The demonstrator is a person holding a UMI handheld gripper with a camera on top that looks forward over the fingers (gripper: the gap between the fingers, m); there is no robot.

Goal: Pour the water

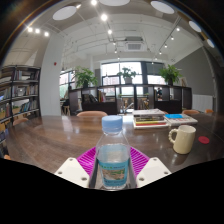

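Bottle in the grip, mug waiting ahead.

My gripper (pixel 113 168) looks clenched on the water bottle (pixel 113 152), upright between the pink pads (pixel 137 160), though the contact itself is hidden. I'd carry it level to the white mug (pixel 183 138), beyond and right of the bottle on the wooden table (pixel 60 135), and check the cap before tipping. Books (pixel 160 119) lie farther behind the mug.

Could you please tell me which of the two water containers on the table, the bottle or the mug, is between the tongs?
The water bottle, blue-capped, stands between the tongs; the white mug sits well beyond.
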